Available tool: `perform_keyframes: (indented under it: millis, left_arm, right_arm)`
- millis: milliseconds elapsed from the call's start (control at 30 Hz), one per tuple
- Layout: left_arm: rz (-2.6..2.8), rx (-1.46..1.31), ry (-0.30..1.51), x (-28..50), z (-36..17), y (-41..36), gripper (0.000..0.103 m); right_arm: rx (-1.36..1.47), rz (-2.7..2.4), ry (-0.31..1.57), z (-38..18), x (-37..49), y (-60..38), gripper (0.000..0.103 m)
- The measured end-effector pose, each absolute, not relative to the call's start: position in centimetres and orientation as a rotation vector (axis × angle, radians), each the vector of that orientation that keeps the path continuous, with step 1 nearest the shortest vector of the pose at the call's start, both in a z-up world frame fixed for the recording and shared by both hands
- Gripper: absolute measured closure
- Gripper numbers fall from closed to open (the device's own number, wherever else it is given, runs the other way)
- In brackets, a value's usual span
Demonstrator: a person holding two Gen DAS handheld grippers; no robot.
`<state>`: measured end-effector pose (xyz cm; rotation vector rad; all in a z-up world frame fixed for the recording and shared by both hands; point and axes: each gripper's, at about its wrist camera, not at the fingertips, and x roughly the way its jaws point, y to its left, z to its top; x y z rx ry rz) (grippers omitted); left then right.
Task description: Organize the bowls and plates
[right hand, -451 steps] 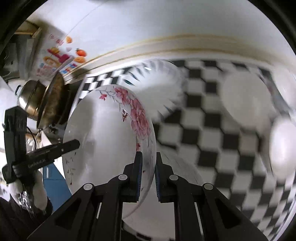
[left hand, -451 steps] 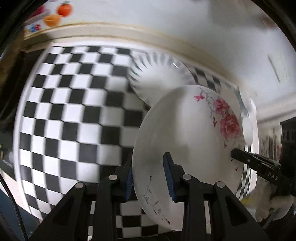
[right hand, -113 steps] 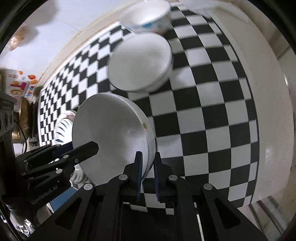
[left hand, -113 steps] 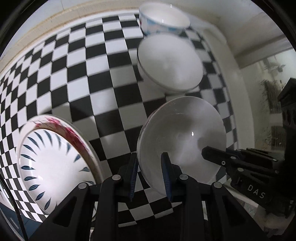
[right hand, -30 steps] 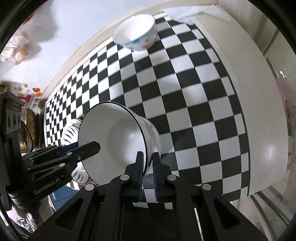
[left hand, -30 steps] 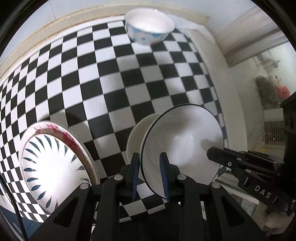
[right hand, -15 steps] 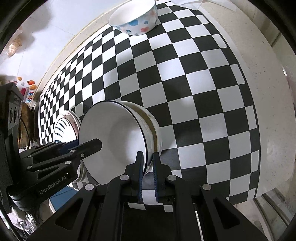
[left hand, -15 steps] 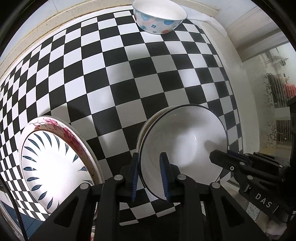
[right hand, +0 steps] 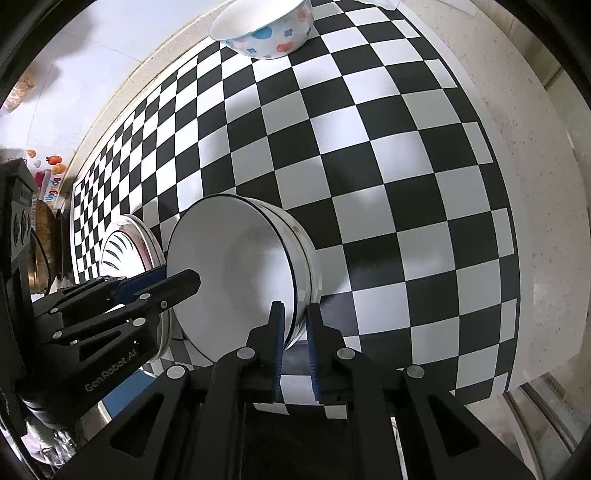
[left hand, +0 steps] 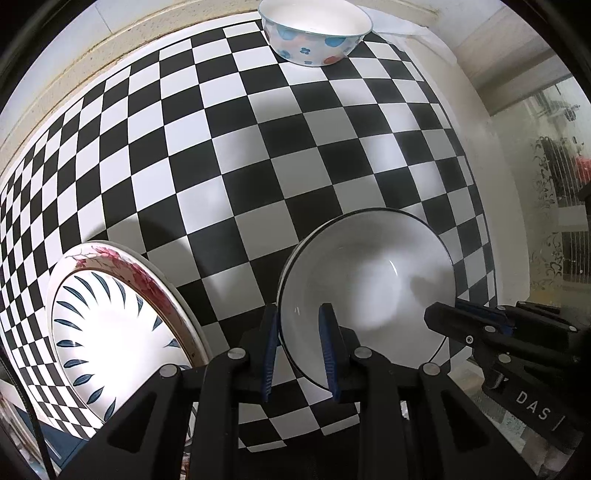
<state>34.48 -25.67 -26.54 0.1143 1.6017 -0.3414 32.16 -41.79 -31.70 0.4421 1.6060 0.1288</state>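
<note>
Between the jaws of the left gripper [left hand: 299, 325], the near rim of the dark-rimmed white bowl [left hand: 369, 280] is sitting, the two blue pads standing a little off the rim on either side, so they are looking slackened rather than clamped. The right gripper [right hand: 295, 321] is straddling the opposite rim of the same bowl, its jaws narrowly parted too, and whether the pads are touching the rim I cannot tell. The bowl is nesting in another white bowl [right hand: 308, 254] that is resting on the checkered bench [left hand: 258, 158].

Just left of the left jaws, the stacked plates [left hand: 110, 321] are lying with the blue-leaf plate on top. Far ahead of both jaws, the spotted bowl [left hand: 317, 33] is standing alone near the wall.

Judging by this, the nesting is nearly done. To finish well, both jaws should be opening evenly and backing straight off the rim, without dragging it sideways or tipping the stack.
</note>
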Motion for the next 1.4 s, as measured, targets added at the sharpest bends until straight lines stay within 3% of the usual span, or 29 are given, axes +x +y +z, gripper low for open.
perform_keyframes:
  millis: [333, 567, 700, 1033, 1333, 1400]
  left_arm:
    - [-0.364, -0.014, 1.554, 35.9, -22.0, -24.2, 0.083]
    - [-0.302, -0.097, 1.464, 42.7, -18.5, -23.8, 0.079]
    - [-0.266, -0.146, 1.485, 47.9, -19.7, -24.2, 0.079]
    - [-0.228, -0.207, 1.566, 57.6, -25.1, -25.8, 0.079]
    - [-0.236, -0.180, 1.633, 60.5, -29.3, -27.0, 0.079]
    - [-0.245, -0.171, 1.622, 60.7, -29.7, -27.2, 0.083]
  right_arm:
    - [0.518, 0.183, 1.565, -29.0, 32.6, -43.6, 0.087]
    - [0.518, 0.193, 1.431, -24.5, 38.1, -46.3, 0.084]
    - [0.551, 0.183, 1.399, -24.3, 43.0, -48.1, 0.064]
    - [0.567, 0.140, 1.433, -28.8, 54.9, -49.7, 0.064]
    - [0.533, 0.069, 1.507, -33.8, 60.3, -49.7, 0.064]
    - [0.523, 0.063, 1.532, -35.0, 60.9, -49.5, 0.074]
